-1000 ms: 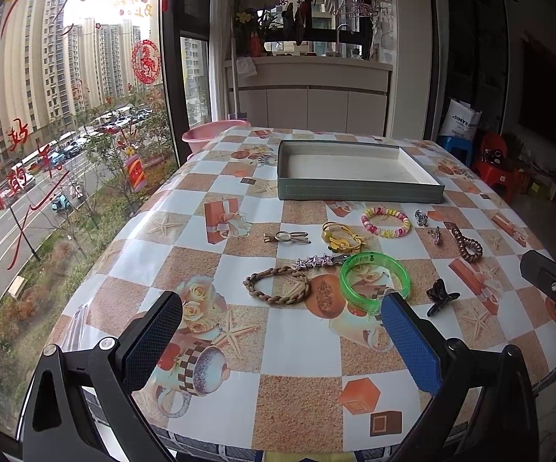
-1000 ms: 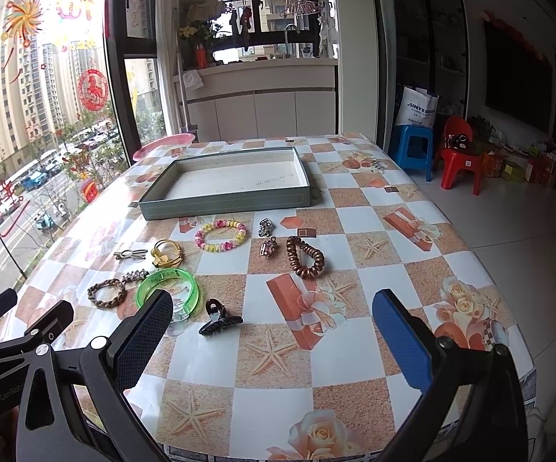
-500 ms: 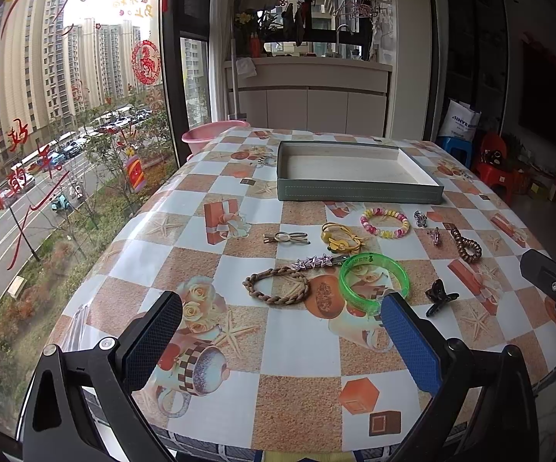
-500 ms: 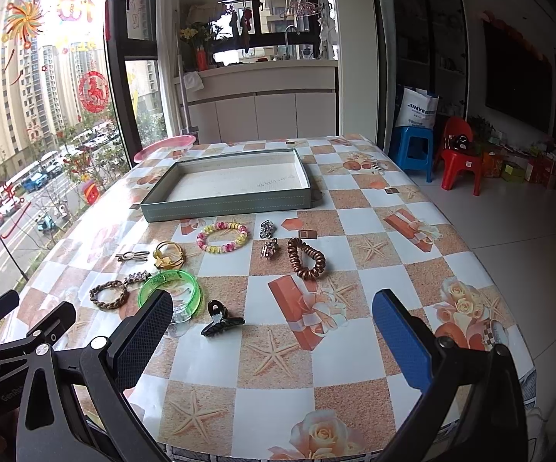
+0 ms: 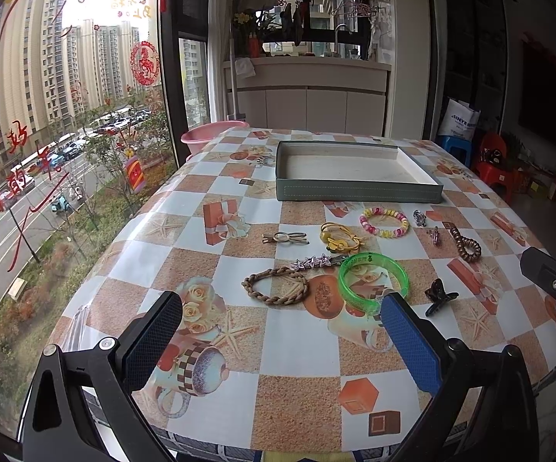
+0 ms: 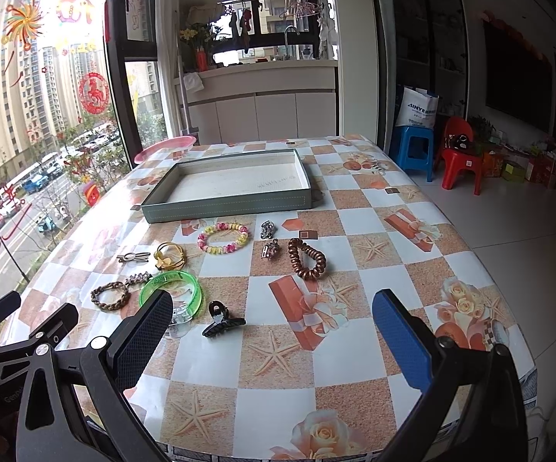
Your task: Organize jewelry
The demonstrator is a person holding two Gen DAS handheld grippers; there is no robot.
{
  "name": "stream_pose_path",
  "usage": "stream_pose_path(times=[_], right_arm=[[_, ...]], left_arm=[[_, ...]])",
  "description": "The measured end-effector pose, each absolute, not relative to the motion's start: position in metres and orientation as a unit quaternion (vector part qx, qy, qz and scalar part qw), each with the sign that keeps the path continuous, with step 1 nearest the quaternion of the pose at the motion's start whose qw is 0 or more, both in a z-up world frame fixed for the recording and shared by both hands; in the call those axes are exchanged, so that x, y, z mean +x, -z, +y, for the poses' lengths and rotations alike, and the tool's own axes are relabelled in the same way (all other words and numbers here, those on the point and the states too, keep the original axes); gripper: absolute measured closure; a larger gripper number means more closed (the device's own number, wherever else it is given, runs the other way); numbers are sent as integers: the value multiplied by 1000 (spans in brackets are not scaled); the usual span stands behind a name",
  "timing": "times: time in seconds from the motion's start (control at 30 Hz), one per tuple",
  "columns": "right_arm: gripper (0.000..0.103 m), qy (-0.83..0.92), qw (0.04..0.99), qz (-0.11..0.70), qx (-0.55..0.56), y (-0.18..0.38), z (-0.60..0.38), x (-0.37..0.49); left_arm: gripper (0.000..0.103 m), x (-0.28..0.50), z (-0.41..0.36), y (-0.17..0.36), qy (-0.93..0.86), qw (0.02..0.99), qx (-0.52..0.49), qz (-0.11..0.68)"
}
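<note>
We hold our left gripper (image 5: 279, 323) and our right gripper (image 6: 272, 319) above the near edge of the table (image 5: 301, 408). Both have their jaws spread wide, and nothing is between them. The near part of the table is bare under both grippers. There is more open cloth on the right side, toward the floor. On the left, the table edge is close to a big window (image 5: 58, 123).

The table has a shiny checked cloth with roses and starfish on it. A green tray (image 6: 231, 202) lies flat near the far edge, with its long side running left to right. Its white inside has nothing in it. A pink basin (image 5: 212, 134) peeks out behind the far left corner. A blue stool (image 6: 414, 150) and a red chair (image 6: 461, 154) stand on the floor to the right.

The jewelry lies in a loose bunch between the tray and our grippers. The green bangle (image 5: 372, 279) lies flat, just in front of the left gripper's right finger. The braided bracelet (image 5: 276, 287) is beside it on the left. The star clip (image 5: 316, 261) points left to right. The black claw clip (image 6: 222, 321) points the same way. The bead bracelet (image 6: 224, 236) and the brown coil tie (image 6: 306, 258) are nearer the tray.
</note>
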State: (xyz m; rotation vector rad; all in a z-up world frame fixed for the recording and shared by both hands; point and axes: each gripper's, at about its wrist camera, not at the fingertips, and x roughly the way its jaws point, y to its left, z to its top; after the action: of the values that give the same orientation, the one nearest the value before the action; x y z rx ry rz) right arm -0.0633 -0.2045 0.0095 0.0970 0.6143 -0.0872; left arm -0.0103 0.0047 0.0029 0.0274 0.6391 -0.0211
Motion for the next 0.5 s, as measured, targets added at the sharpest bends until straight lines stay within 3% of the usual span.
stream_pose_path(times=[0.5], right_arm=[[0,42,952,301,48,-13,-201,-64]], left_arm=[[0,-10,3,-3,12,949,15,314]])
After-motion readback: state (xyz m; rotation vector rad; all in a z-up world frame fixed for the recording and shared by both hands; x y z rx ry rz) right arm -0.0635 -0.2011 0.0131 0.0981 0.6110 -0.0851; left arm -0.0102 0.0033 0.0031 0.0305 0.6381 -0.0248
